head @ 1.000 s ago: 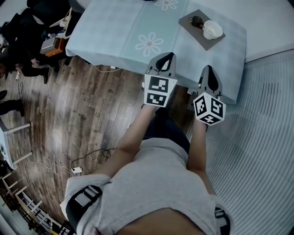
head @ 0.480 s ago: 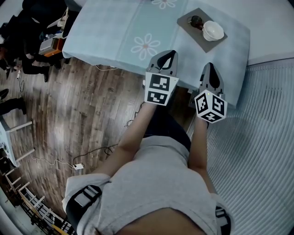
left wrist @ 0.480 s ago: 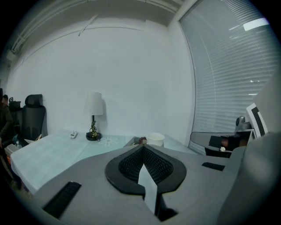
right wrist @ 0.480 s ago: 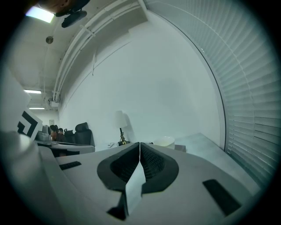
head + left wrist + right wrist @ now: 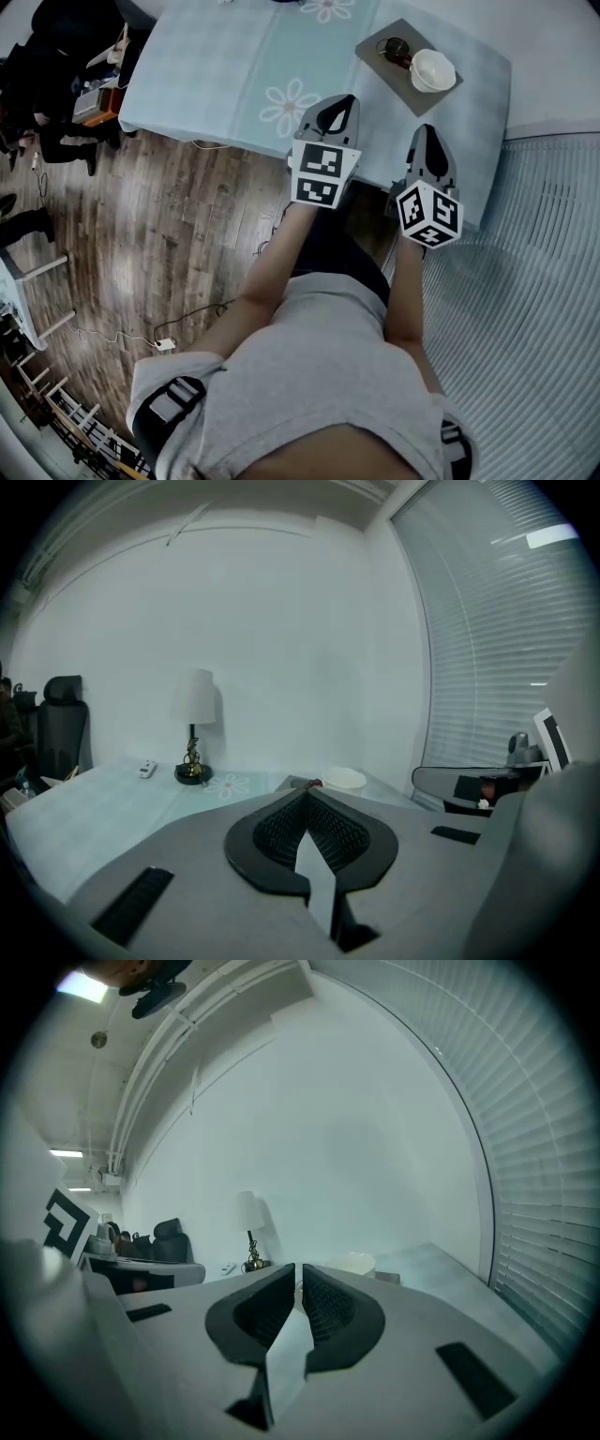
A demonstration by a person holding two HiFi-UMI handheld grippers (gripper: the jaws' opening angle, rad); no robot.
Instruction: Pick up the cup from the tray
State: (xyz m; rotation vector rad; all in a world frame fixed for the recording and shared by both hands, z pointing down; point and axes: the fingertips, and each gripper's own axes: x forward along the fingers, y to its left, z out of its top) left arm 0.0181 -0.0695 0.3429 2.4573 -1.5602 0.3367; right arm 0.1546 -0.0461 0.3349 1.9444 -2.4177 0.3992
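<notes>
A white cup (image 5: 432, 70) stands on a grey tray (image 5: 413, 95) at the table's far right, beside a small dark object (image 5: 397, 47). My left gripper (image 5: 339, 101) is shut and empty, over the table's near edge, well short and left of the tray. The right gripper (image 5: 424, 132) is also shut and empty, just short of the table edge and in line with the cup. In the left gripper view the cup (image 5: 344, 778) lies beyond the closed jaws (image 5: 306, 794), a little to the right. From the right gripper view it (image 5: 354, 1263) shows just past the jaws (image 5: 298, 1270).
A pale blue cloth with flower prints (image 5: 234, 66) covers the table. A lamp (image 5: 192, 724) and a remote (image 5: 145, 769) stand at its far side. Window blinds (image 5: 544, 244) run along the right. People and office chairs (image 5: 56, 56) are at the left, and cables (image 5: 178, 323) lie on the wood floor.
Both grippers have edged forward toward the table. The left one now reaches over the table's near edge. Both stay shut.
</notes>
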